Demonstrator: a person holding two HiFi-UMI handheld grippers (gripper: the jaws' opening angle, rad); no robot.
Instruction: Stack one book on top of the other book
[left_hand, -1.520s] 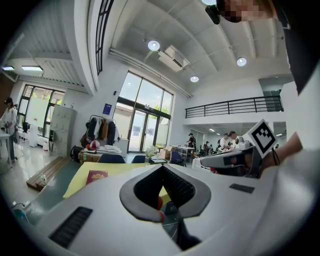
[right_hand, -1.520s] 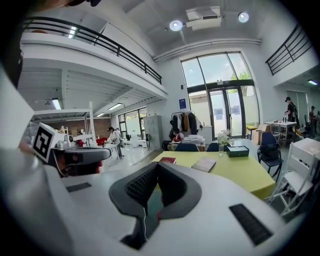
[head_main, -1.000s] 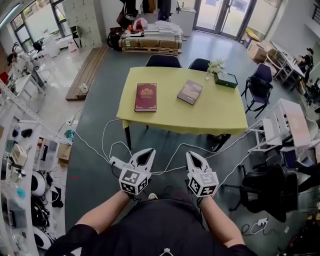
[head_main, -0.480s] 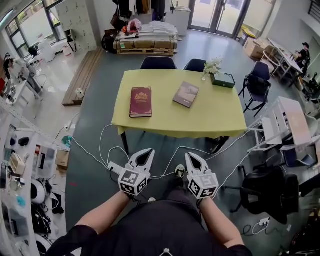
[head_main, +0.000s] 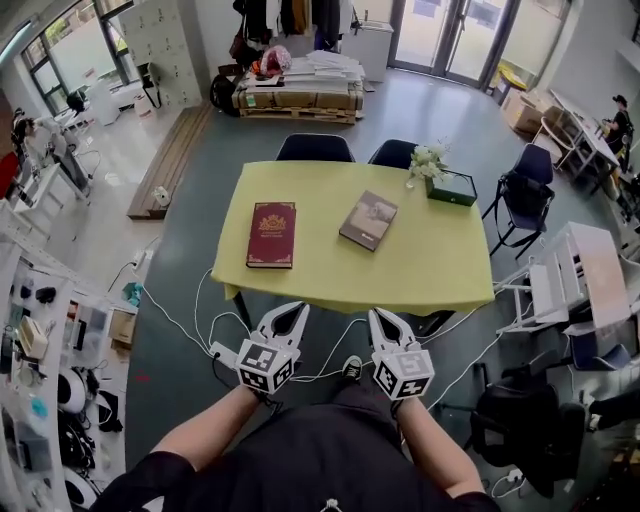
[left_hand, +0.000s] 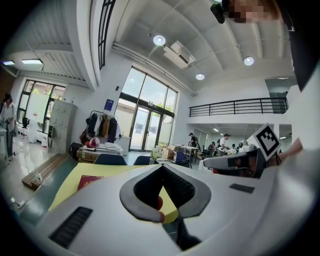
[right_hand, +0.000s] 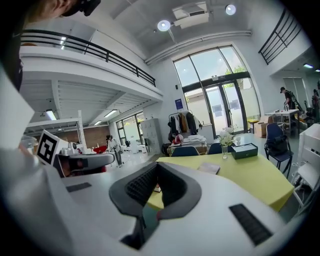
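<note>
Yellow table (head_main: 320, 270) is holding both books well apart, a red book (head_main: 271, 235) lying to the left and a grey book (head_main: 368, 220) to the right. Left gripper (head_main: 289, 312) and right gripper (head_main: 380, 318), both pressed together and empty, are hanging short of its near edge. The approach seems in hand, and next one is needing to spread its jaws round a book. Green box (head_main: 452, 187) and flowers (head_main: 428, 160) are sitting at the far corner, likely blocking nothing

Head view looks steeply down from afar; both gripper views face the yellow table (head_main: 430, 250).

A dark red book (head_main: 271, 235) and a brown book (head_main: 367, 220) lie flat, closed, well apart on the yellow table (head_main: 320, 275).
</note>
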